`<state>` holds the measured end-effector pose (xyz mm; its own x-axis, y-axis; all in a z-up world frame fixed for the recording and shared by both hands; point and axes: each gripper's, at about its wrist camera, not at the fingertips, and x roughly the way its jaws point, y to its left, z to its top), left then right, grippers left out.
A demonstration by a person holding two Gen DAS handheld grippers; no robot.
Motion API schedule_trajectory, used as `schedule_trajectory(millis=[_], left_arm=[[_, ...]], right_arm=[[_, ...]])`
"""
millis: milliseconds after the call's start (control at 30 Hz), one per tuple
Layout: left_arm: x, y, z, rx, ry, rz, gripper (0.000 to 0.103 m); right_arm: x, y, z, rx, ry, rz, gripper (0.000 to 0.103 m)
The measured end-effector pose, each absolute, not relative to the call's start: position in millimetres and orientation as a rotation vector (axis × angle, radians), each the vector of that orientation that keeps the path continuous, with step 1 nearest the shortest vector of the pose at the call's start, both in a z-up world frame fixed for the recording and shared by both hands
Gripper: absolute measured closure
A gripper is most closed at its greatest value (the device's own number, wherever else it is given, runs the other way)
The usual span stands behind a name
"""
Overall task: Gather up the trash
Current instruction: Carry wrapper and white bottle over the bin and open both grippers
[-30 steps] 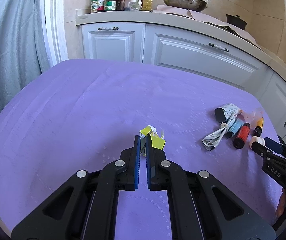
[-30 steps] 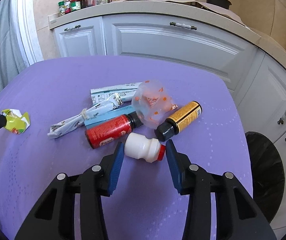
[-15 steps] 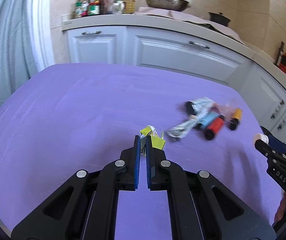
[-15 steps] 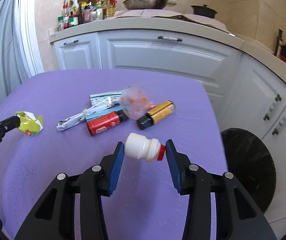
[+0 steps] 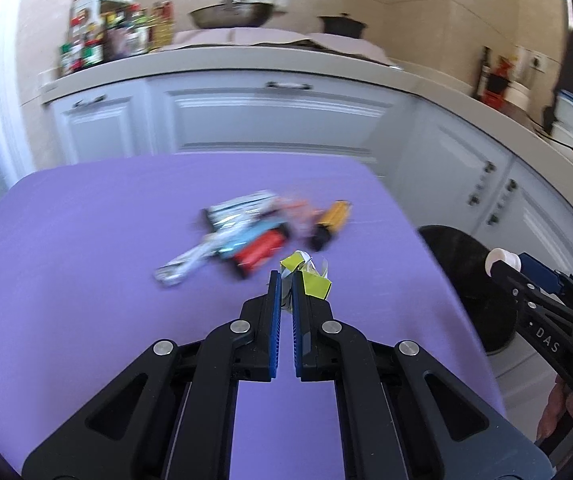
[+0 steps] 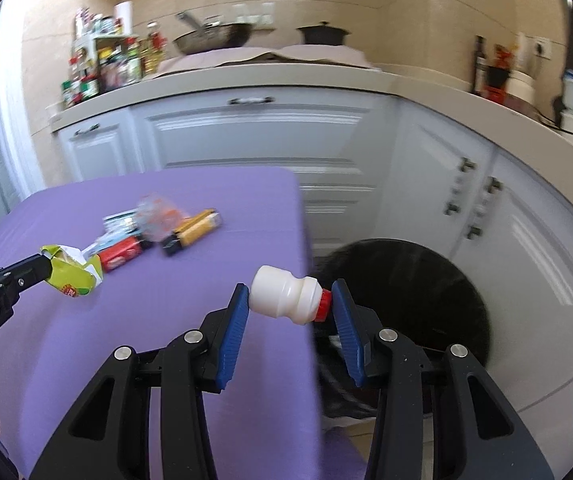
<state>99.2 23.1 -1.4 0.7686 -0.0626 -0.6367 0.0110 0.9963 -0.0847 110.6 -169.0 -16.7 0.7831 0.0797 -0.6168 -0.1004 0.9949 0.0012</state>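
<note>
My left gripper [image 5: 285,280] is shut on a crumpled yellow-green wrapper [image 5: 313,280], held above the purple table [image 5: 66,264]; the same wrapper [image 6: 72,276] shows at the left of the right wrist view. My right gripper [image 6: 289,296] is shut on a small white bottle with a red cap [image 6: 286,294], gripped end to end at the table's right edge. Just beyond it stands a black trash bin [image 6: 426,292], also seen as the bin [image 5: 470,276] in the left wrist view. A blurred pile of trash [image 5: 254,232] lies mid-table: a red can, an orange bottle, paper wrappers.
White kitchen cabinets [image 5: 270,120] run behind the table and curve along the right. The counter [image 6: 246,76] carries spice bottles, a pan and a pot. A hand [image 5: 562,412] holds the right gripper's handle at the lower right.
Both grippers have swung to the right with their loads. The trash pile has slid leftward in both views, and the black bin has come into view beside the right gripper.
</note>
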Motion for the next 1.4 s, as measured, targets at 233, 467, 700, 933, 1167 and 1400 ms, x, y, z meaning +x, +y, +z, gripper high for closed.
schedule_trajectory(millis=[233, 467, 700, 933, 1167, 1400], left_arm=[[117, -37, 0, -0.034, 0.685, -0.130, 0.098], [134, -93, 0, 0.010, 0.664, -0.201, 0.098], [151, -137, -11, 0.052, 0.686, -0.243, 0.098], [164, -158, -20, 0.076, 0.702, -0.245, 0.098], [178, -172, -27, 0.086, 0.719, -0.242, 0.098], [190, -184, -34, 0.089, 0.740, -0.249, 0.095]], right_arm=[[106, -222, -14, -0.002, 0.635, -0.004, 0.060], [108, -263, -15, 0.034, 0.615, -0.069, 0.060], [114, -291, -20, 0.061, 0.604, -0.096, 0.060], [125, -308, -28, 0.075, 0.608, -0.105, 0.060], [138, -318, -37, 0.087, 0.622, -0.104, 0.060], [150, -323, -45, 0.093, 0.638, -0.096, 0.060]])
